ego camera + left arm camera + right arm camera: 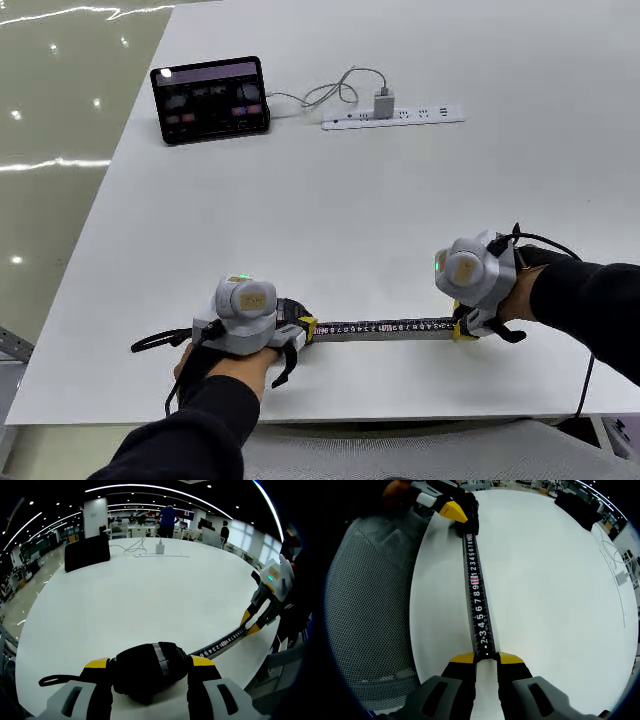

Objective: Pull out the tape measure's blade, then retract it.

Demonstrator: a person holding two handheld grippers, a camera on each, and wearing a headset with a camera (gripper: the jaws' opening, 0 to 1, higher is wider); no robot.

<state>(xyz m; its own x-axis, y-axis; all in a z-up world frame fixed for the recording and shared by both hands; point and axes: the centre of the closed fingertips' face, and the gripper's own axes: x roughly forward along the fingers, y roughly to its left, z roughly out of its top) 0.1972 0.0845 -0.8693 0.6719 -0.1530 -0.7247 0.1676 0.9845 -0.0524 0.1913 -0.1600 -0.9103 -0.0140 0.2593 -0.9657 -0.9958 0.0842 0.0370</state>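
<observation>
Fingers (97, 690) of L gripper (150, 661) clamp tape measure case (145, 677); R gripper (485, 658) pinches blade (475, 590) tip (blade extended along table (545, 580)).

Black numbers printed along the tape measure's blade (479, 605) read 2 to 9 from the pulled-out end, then a red 10, then 1 to 9 again toward the tape measure case (471, 525), where they blur. The lit screen of the tablet (210, 98) carries writing too small to read.
</observation>
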